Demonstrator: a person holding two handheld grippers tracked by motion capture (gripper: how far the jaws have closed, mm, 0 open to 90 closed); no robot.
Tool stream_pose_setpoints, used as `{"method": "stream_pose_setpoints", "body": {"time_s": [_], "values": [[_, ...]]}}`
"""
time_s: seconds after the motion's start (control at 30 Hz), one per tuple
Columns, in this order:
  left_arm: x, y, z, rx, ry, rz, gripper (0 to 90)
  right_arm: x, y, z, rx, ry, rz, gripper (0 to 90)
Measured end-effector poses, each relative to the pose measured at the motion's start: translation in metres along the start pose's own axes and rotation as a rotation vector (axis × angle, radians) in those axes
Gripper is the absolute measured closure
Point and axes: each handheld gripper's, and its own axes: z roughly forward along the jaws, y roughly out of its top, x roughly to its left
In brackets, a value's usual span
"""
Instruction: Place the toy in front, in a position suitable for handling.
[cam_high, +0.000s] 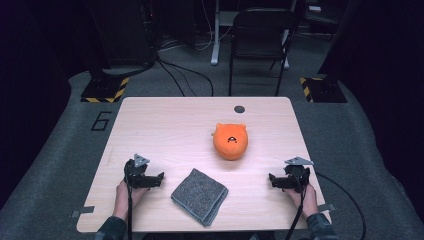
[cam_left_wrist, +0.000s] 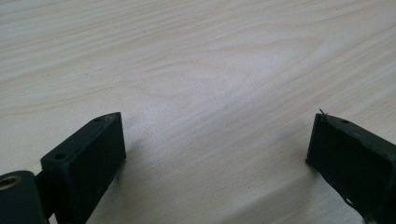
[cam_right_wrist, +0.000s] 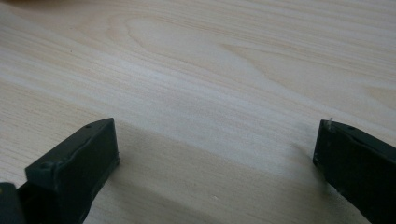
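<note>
Both pairs of fingers stand wide apart with nothing between them. In the left gripper view the two black fingers (cam_left_wrist: 88, 161) rise at the lower corners of the frame, and bare pale wood lies between them; the right gripper view shows the same, its fingers (cam_right_wrist: 77, 165) spread over bare wood grain.

In the high view the left gripper (cam_high: 159, 179) sits at the lower left of the desk (cam_high: 165, 125), held low in the person's left hand (cam_high: 125, 192), and points toward the middle of the frame. The right gripper (cam_high: 272, 180) sits at the lower right, held in the right hand (cam_high: 306, 197), and points inward too. Neither touches anything.

Between them, at the lower middle of the frame, lies a folded grey cloth (cam_high: 200, 196), turned cornerwise, flat on the wood. It is near the left gripper and farther from the right one. An orange plush toy (cam_high: 230, 141) with small ears and a face sits above it, right of centre, apart from the cloth and from both grippers.

This looks like the start of the work: both hands are poised and no grasp is made. The cloth is the nearest thing, so the likely next move is a reach inward, fingers kept open and lowered flat enough to slip around an edge or corner of the cloth before closing.

Beyond the desk a dark chair (cam_high: 260, 35) stands on the grey floor.
</note>
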Motion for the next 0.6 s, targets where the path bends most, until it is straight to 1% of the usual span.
{"method": "stream_pose_setpoints", "body": {"time_s": [0.07,0.1,0.2,0.23,0.27,0.3,0.33,0.37,0.4,0.53,0.57,0.6], "values": [[0.000,0.000,0.000,0.009,-0.004,0.004,3.7,0.000,0.000,0.000,-0.002,-0.003,-0.004,0.0],[0.000,0.000,0.000,0.002,-0.002,0.002,3.5,0.000,0.000,-0.001,0.001,-0.004,-0.007,0.0],[0.000,0.000,0.000,0.004,-0.004,0.007,2.6,0.000,0.000,-0.001,0.002,-0.003,-0.010,0.0],[0.000,0.000,0.000,0.005,-0.005,0.005,2.4,-0.002,0.000,-0.002,0.007,0.000,-0.024,0.0],[0.000,0.000,0.000,0.009,-0.007,0.002,2.4,-0.002,0.000,-0.002,0.007,0.000,-0.024,0.0],[0.000,0.001,0.001,0.007,-0.010,0.008,1.8,-0.004,0.001,-0.003,0.011,-0.024,-0.010,0.0],[0.000,0.001,0.001,0.010,-0.012,0.009,1.7,-0.006,0.002,-0.005,0.032,-0.026,-0.002,0.1],[0.000,0.001,0.001,0.010,-0.012,0.009,1.5,-0.006,0.002,-0.005,0.032,-0.026,-0.002,0.1],[0.000,0.001,0.001,0.007,-0.008,0.006,1.2,-0.008,0.001,-0.007,0.033,-0.017,-0.003,0.1],[0.000,0.000,0.001,0.006,-0.009,0.006,1.0,-0.003,0.005,-0.014,0.027,-0.002,-0.010,0.6],[0.000,0.000,0.001,0.007,-0.009,0.007,0.8,0.001,0.010,-0.019,0.008,0.015,-0.023,0.8],[0.000,0.000,0.001,0.007,-0.009,0.007,0.7,0.001,0.010,-0.019,0.008,0.015,-0.023,0.8]]}}
